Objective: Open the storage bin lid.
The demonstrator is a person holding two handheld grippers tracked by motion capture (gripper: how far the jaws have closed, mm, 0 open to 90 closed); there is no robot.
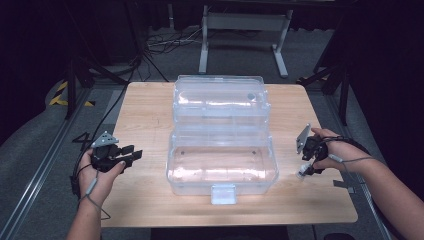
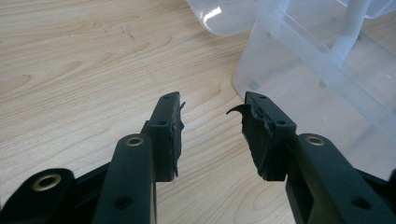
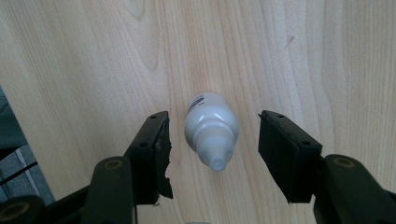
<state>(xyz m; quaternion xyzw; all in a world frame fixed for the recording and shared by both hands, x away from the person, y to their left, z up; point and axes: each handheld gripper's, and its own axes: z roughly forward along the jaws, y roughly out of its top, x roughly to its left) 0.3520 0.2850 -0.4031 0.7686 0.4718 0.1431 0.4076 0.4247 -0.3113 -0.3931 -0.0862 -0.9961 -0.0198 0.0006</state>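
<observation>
A small white squeeze bottle (image 3: pixel 211 130) stands upright on the wooden table (image 3: pixel 93 56), its nozzle pointing up toward the camera. My right gripper (image 3: pixel 215 116) points straight down around it, open, with a gap between each pad and the bottle. From above, that gripper (image 1: pixel 306 166) sits at the table's right edge with the bottle (image 1: pixel 302 173) under it. My left gripper (image 1: pixel 131 154) rests low near the left edge, half open and with nothing between its jaws. In its own view the left gripper (image 2: pixel 212 105) faces the corner of a clear plastic box (image 2: pixel 317 70).
The clear plastic box (image 1: pixel 222 172) stands open in the middle of the table, its hinged lid (image 1: pixel 220 97) leaning back, a latch (image 1: pixel 223 194) at the front. Bare wood lies on both sides of it. Beyond the table are cables and a white metal stand (image 1: pixel 245 22).
</observation>
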